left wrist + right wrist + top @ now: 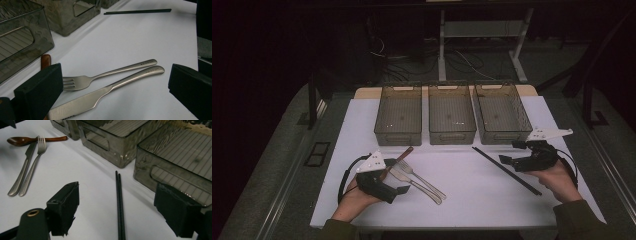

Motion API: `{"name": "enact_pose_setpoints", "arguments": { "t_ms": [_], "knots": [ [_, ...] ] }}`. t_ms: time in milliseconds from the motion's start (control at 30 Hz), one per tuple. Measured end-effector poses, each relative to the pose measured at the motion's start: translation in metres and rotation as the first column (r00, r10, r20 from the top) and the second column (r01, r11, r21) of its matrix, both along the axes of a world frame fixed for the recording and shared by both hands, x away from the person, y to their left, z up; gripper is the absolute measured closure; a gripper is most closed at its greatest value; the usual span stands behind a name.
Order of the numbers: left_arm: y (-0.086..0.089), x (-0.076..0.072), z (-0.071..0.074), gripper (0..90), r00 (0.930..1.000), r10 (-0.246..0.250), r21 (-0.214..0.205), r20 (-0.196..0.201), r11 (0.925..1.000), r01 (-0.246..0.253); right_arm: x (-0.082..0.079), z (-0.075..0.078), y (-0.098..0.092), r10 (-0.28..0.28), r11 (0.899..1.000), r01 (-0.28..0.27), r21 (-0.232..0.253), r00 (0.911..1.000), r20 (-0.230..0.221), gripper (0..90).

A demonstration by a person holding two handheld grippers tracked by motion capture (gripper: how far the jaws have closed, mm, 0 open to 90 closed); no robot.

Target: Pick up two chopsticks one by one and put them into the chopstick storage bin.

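Between our right gripper's (116, 212) spread jaws lie the black chopsticks (119, 205), untouched, so we judge a pinch is being lined up; our left gripper (115, 92) gapes empty over fork (100, 76) and knife (105, 93).

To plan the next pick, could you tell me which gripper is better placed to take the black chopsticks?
Right, probably: the right gripper has open jaws straddling the chopsticks, while the left gripper sits beside the fork and knife.
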State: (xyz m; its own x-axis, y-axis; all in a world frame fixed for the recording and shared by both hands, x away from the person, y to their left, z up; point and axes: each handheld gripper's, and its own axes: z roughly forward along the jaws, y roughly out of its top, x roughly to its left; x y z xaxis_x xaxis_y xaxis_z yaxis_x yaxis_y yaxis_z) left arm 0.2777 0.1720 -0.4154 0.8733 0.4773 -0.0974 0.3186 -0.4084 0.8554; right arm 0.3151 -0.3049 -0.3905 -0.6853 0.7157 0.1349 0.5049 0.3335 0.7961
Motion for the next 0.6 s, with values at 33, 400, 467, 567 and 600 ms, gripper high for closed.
{"name": "enact_pose_setpoints", "arguments": {
  "t_ms": [33, 400, 467, 567, 600],
  "knots": [
    [0.0003, 0.0003, -0.0001, 0.0, 1.0, -0.001, 0.001, 0.001, 1.0, 0.001, 0.0019, -0.0001, -0.0005, -0.002, 1.0, 0.002, -0.004, 1.0, -0.002, 22.6],
    [0.0, -0.0001, 0.0001, 0.0, 1.0, -0.006, 0.0, -0.004, 1.0, 0.006, 0.0099, -0.0056, -0.005, -0.024, 0.999, 0.023, -0.038, 0.9993, -0.028, 36.4],
    [-0.0004, -0.0005, 0.0001, 0.0, 1.0, -0.006, 0.001, -0.005, 1.0, 0.006, 0.0099, -0.0064, -0.0061, -0.023, 0.999, 0.022, -0.042, 0.9991, -0.035, 40.2],
    [-0.0009, -0.0011, -0.0001, 0.0, 1.0, -0.004, 0.001, -0.007, 1.0, 0.004, 0.0099, -0.0074, -0.0065, -0.019, 0.999, 0.017, -0.052, 0.9991, -0.039, 43.1],
    [-0.0009, -0.0011, -0.0001, 0.0, 1.0, -0.004, -0.002, -0.008, 1.0, 0.004, 0.0102, -0.0087, -0.0068, -0.014, 0.998, 0.011, -0.063, 0.9988, -0.047, 46.1]
  ]
}}
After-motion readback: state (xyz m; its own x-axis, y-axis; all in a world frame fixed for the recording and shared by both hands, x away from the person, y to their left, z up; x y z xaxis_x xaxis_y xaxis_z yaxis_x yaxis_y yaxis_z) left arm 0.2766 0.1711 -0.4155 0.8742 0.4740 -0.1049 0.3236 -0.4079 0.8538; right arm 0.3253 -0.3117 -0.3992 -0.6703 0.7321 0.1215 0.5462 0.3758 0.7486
